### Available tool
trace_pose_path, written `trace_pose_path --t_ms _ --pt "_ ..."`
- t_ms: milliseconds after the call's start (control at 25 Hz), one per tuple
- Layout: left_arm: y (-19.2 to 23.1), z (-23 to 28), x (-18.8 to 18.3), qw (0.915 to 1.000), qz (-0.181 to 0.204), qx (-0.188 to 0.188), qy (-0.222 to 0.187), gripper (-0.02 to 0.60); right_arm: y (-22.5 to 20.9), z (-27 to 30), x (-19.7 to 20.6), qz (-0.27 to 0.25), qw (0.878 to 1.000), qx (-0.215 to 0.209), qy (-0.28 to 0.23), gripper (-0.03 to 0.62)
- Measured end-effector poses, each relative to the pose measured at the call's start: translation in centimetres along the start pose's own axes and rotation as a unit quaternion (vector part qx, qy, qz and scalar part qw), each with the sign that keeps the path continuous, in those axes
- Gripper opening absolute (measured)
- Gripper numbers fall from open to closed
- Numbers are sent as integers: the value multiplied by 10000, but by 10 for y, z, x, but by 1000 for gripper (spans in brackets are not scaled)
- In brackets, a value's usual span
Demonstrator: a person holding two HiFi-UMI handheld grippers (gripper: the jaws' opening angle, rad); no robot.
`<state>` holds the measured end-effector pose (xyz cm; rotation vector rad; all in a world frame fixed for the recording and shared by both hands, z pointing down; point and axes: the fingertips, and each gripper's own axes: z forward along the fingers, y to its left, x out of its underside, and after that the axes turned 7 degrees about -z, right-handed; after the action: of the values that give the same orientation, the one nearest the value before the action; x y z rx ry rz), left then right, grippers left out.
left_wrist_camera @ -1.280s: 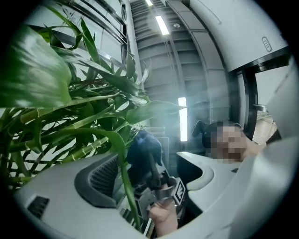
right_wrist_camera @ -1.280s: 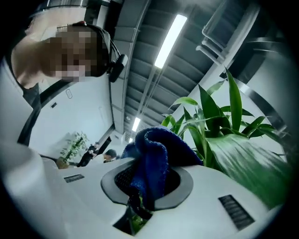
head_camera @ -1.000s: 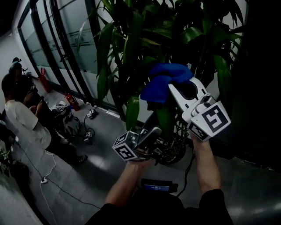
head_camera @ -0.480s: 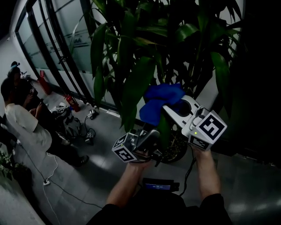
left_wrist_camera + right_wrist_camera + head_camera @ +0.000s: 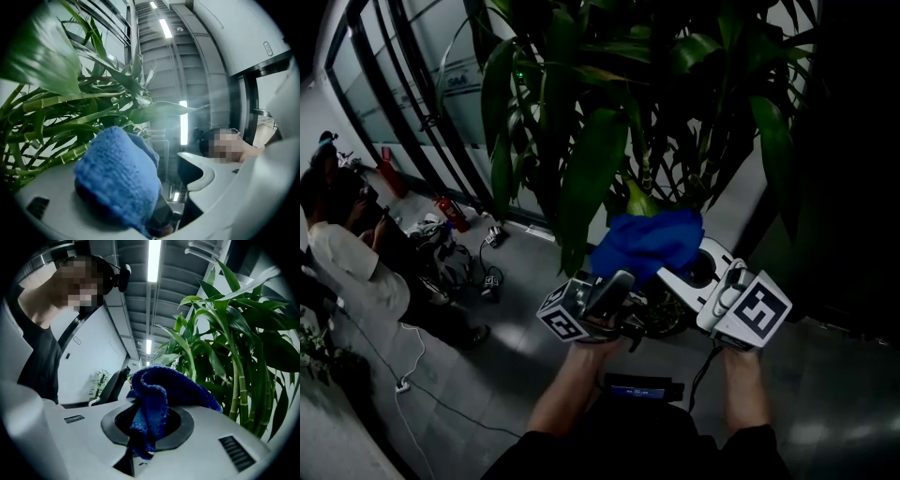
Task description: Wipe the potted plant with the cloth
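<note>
- Potted plant (image 5: 592,173) stands on the grey floor (image 5: 516,375), with its long green leaves hanging over both tools.
- Blue cloth (image 5: 649,246) sits bunched just under the foliage, clamped between the closed jaws of the right hand-held gripper (image 5: 667,270).
- Left hand-held gripper (image 5: 619,281) points upward just beside the cloth, jaws wide apart, gripping nothing.

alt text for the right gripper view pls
A blue cloth is pinched in the shut jaws of the right gripper, bunched above its white body. To the right rise the green stalks and leaves of the potted plant; at upper left is a person in a dark top, under ceiling lights.
</note>
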<state>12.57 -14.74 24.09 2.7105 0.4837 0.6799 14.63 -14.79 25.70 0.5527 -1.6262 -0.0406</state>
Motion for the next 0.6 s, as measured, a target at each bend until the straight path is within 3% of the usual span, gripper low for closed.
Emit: trace_pose_path --t_ms 160,280,440,600 --pt "-2 -2 -4 10000 13 33 -72 388 24 -11 10 -56 9993 -282 232 77" --pt "-2 -4 -3 9999 -30 69 -67 388 29 -24 2 -86 9992 -270 272 75" --pt "-4 -4 2 9999 -103 118 -31 388 8 -45 -44 -248 9988 135 -408 76" --pt "-4 -8 7 9998 -155 84 -7 388 -24 -59 -88 -511 9890 830 -1115 77"
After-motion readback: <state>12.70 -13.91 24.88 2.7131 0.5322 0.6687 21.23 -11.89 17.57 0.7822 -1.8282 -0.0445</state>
